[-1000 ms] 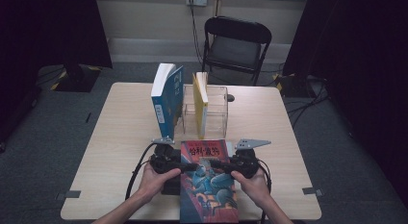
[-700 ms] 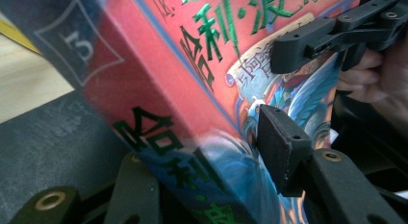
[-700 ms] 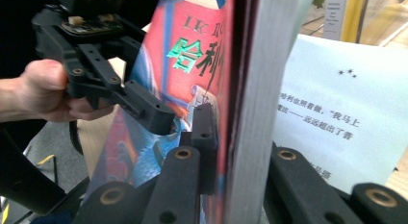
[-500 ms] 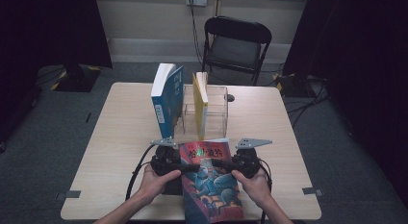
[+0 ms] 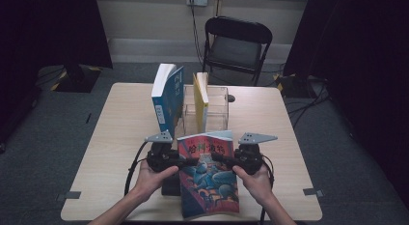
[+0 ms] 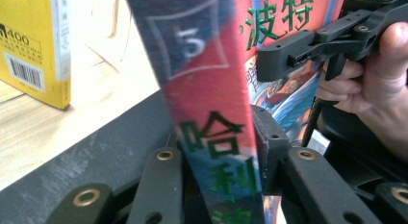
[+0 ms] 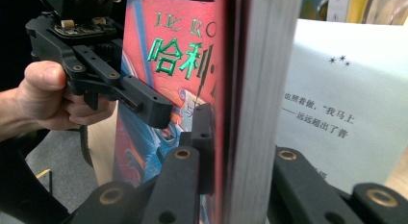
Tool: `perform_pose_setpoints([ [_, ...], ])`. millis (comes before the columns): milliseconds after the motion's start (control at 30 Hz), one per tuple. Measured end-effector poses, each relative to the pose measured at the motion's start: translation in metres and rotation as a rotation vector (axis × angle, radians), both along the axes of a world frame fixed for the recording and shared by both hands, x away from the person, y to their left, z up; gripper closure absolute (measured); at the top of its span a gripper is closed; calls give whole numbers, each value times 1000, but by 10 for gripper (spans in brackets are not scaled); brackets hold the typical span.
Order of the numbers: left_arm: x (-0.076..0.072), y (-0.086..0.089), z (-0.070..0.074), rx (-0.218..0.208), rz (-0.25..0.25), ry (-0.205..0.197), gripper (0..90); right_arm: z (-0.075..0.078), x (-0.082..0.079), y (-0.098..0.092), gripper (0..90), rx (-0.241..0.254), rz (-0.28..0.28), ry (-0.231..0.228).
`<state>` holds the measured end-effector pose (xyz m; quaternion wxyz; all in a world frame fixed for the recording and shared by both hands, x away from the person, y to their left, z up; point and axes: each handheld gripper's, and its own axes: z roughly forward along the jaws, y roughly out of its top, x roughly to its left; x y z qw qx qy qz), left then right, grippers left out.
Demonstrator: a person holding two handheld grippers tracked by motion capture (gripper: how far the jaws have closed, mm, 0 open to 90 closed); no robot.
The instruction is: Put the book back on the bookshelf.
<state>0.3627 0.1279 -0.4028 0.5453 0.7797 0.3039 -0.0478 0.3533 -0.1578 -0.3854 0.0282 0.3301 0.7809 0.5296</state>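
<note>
I had the left gripper (image 5: 185, 162) just closing on the novel's (image 5: 208, 179) spine, the right gripper (image 5: 223, 160) clamping its page edge, its long axis running toward the table's (image 5: 120, 138) near edge.

Two forearms enter the high view from six o'clock, each hand wrapped around a black two-jaw gripper at the near edge of the table. The left gripper (image 5: 185, 162) sits at about seven o'clock from the table's middle, its jaws pointing toward three o'clock; they have just been closing and now press on the spine of the book (image 5: 208, 179) between them. The right gripper (image 5: 223, 160), at about five o'clock, points toward nine o'clock, its jaws clamped on the book's page edge. The left hand (image 5: 153, 177) and right hand (image 5: 256, 180) grip from below, and each gripper carries a grey three-cornered plate on top.
</note>
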Motion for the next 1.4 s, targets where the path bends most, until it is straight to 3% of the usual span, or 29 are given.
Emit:
perform_pose_setpoints([
  [200, -3, 6, 20, -42, 26, -62, 718, 17, 1, 2, 805, 41, 6, -40],
  [333, -2, 9, 36, -49, 39, -102, 723, 31, 3, 5, 807, 68, 4, -75],
  [400, -2, 10, 45, -55, 54, -138, 726, 40, 5, 6, 811, 83, 3, -102],
  [467, -3, 10, 58, -36, 80, -211, 742, 50, 6, 8, 810, 85, -4, -136],
  [533, -2, 11, 64, -34, 98, -241, 745, 58, 8, 10, 809, 88, -5, -169],
  [633, -3, 12, 61, -32, 110, -263, 743, 63, 11, 13, 807, 77, 1, -202],
  [767, -11, 15, 53, -17, 123, -307, 737, 53, 11, 13, 793, 93, 29, -199],
  [867, -19, 15, 52, -25, 119, -329, 730, 47, 6, 14, 723, 113, 31, -196],
  [933, -26, 13, 52, -8, 111, -361, 732, 46, 4, 13, 671, 110, 34, -198],
  [1000, -29, 13, 50, -20, 111, -365, 730, 47, 0, 10, 651, 100, 41, -210],
  [1133, -31, 13, 50, -21, 103, -372, 729, 48, -7, -2, 567, 77, -1, -237],
  [1233, -35, 13, 49, -24, 90, -382, 728, 45, -5, -13, 511, 92, -8, -210],
  [1400, -39, 12, 48, -23, 104, -392, 724, 35, 2, -26, 393, 57, -61, -201],
])
